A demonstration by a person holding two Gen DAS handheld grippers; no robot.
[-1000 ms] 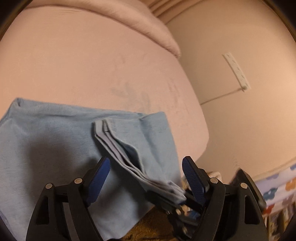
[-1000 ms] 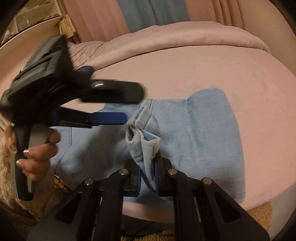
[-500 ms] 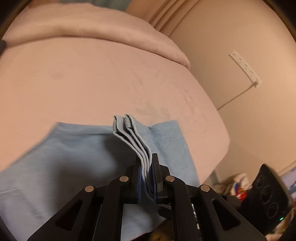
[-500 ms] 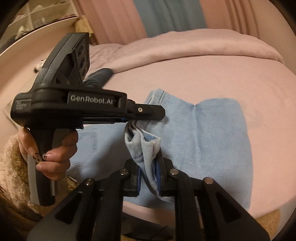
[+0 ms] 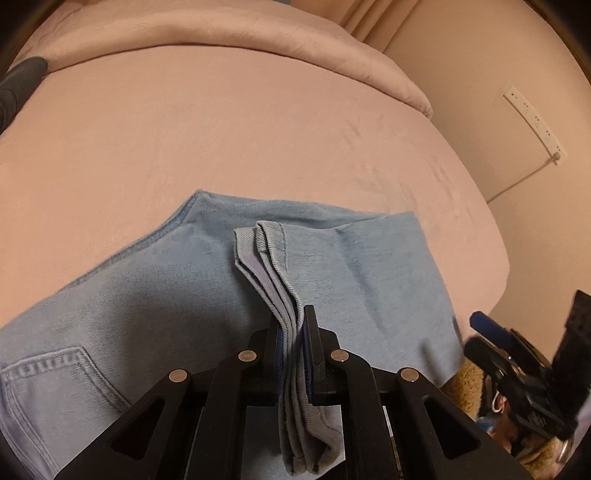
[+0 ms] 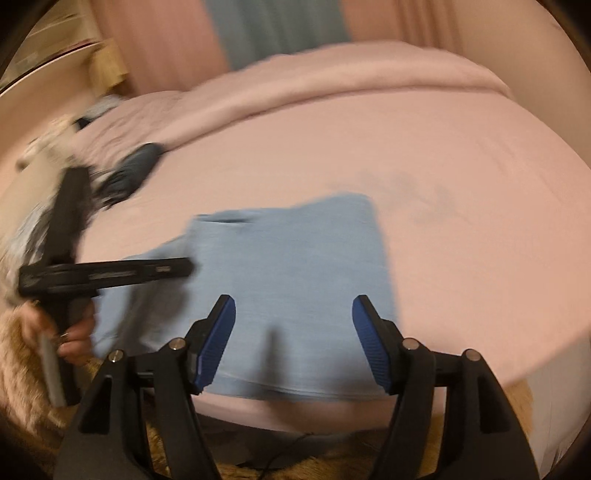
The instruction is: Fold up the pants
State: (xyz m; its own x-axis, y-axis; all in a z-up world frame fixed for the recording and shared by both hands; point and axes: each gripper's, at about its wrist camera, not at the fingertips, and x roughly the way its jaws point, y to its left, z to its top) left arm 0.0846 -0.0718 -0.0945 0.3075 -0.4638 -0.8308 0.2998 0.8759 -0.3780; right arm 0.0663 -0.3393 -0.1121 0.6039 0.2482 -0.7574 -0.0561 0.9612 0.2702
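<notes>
Light blue denim pants (image 5: 155, 295) lie folded on the pink bed, near its front edge; a back pocket (image 5: 55, 373) shows at lower left. My left gripper (image 5: 293, 328) is shut on a bunched stack of hem layers (image 5: 273, 266), lifted a little above the rest. In the right wrist view the pants (image 6: 295, 266) lie flat, blurred. My right gripper (image 6: 291, 317) is open and empty, above the pants' near edge. The left gripper (image 6: 110, 273) shows there at the left, held by a hand.
The pink bed (image 5: 229, 140) extends far beyond the pants, with a rolled duvet (image 5: 221, 33) at the back. A dark garment (image 6: 136, 170) lies at the bed's back left. A wall with a power strip (image 5: 532, 122) is on the right. Tan fluffy rug (image 6: 22, 369) below.
My left gripper closed on the hem layers. My right gripper let go of them, opened wide and pulled back to the right.
</notes>
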